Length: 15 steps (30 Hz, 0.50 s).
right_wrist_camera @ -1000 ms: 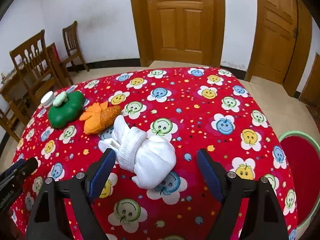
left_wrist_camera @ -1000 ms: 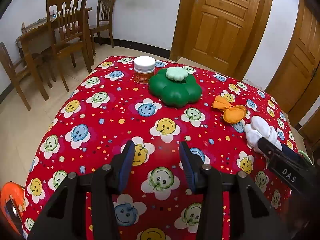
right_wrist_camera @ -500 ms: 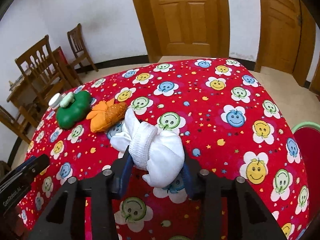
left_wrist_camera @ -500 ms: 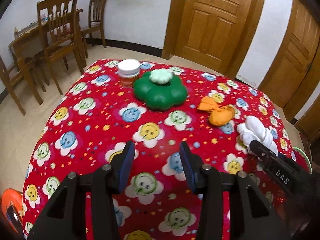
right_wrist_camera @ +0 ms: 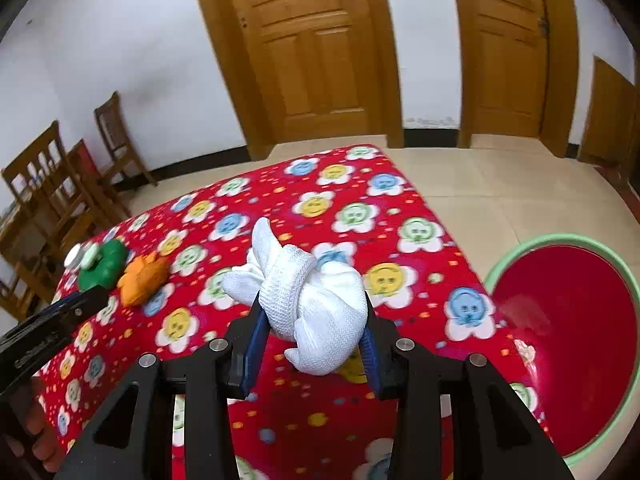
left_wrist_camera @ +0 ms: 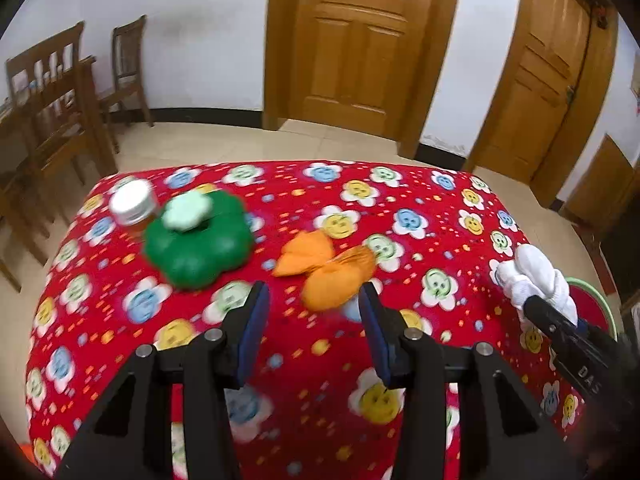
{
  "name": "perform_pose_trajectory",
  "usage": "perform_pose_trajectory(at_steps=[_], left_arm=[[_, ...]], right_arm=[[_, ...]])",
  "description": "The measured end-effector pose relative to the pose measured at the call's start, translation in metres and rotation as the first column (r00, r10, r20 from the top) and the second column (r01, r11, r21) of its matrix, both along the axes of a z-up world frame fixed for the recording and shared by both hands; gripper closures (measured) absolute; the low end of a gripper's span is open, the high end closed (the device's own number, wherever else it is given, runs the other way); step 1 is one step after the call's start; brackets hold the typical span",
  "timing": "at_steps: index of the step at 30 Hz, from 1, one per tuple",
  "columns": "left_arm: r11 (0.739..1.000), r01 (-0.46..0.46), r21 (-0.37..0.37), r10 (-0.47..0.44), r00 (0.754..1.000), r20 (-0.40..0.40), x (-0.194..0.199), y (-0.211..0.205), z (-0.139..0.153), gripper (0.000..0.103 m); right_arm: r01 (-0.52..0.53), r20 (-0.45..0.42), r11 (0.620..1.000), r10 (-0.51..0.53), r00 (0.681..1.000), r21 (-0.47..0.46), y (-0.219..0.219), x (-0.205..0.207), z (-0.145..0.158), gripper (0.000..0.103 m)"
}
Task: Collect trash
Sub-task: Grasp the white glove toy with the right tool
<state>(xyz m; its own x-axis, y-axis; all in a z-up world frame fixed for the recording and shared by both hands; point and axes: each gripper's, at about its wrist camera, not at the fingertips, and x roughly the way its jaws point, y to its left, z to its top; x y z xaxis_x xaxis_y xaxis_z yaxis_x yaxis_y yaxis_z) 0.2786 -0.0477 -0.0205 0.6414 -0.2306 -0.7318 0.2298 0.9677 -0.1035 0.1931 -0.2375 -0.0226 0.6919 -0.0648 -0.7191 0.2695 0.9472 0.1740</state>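
The desk (left_wrist_camera: 400,432) has a red cloth with a pattern of smiling flowers in yellow, blue and green, with white petals, and small dots between them. On it, the flower-shaped cushion (left_wrist_camera: 198,246) is dark green with a pale green top, the jar (left_wrist_camera: 132,202) beside it has a white lid, and the cloth bundle (left_wrist_camera: 326,270) on the cushion's other side is orange. The knotted cloth (right_wrist_camera: 316,304) is white, the tongs (right_wrist_camera: 312,344) are black with blue pads, and the basin (right_wrist_camera: 568,344) beside the desk is red inside with a light green rim.

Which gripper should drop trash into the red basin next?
Right. The right gripper already grips the white knotted cloth bundle beside the green-rimmed red basin; the left gripper is empty.
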Motion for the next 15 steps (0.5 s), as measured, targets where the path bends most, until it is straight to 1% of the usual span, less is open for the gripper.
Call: perform_pose_trajectory(at_steps=[3, 5, 8, 11, 15], left_arm=[[0.999, 0.024, 0.022, -0.024, 1.0, -0.008, 0.013, -0.013, -0.008, 0.057], [0.999, 0.033, 0.037, -0.031, 0.999, -0.04, 0.023, -0.021, -0.016, 0.057], [0.999, 0.029, 0.026, -0.027, 0.997, -0.068, 0.032, -0.023, -0.026, 0.057], [1.0, 0.026, -0.002, -0.026, 0.996, -0.083, 0.039, -0.023, -0.034, 0.057], [1.0, 0.027, 0.006, -0.026, 0.997, -0.067, 0.039, -0.025, -0.036, 0.057]], right_arm=[[0.014, -0.004, 1.0, -0.014, 1.0, 0.019, -0.008, 0.0, -0.004, 0.061], [0.008, -0.01, 1.0, -0.008, 1.0, 0.025, -0.007, 0.0, -0.007, 0.061], [-0.005, -0.017, 1.0, 0.005, 1.0, 0.031, -0.006, 0.001, -0.011, 0.061], [-0.017, -0.02, 0.999, 0.018, 1.0, 0.032, -0.003, 0.002, -0.013, 0.061], [-0.025, -0.016, 0.999, 0.026, 1.0, 0.046, -0.002, 0.002, -0.014, 0.061]])
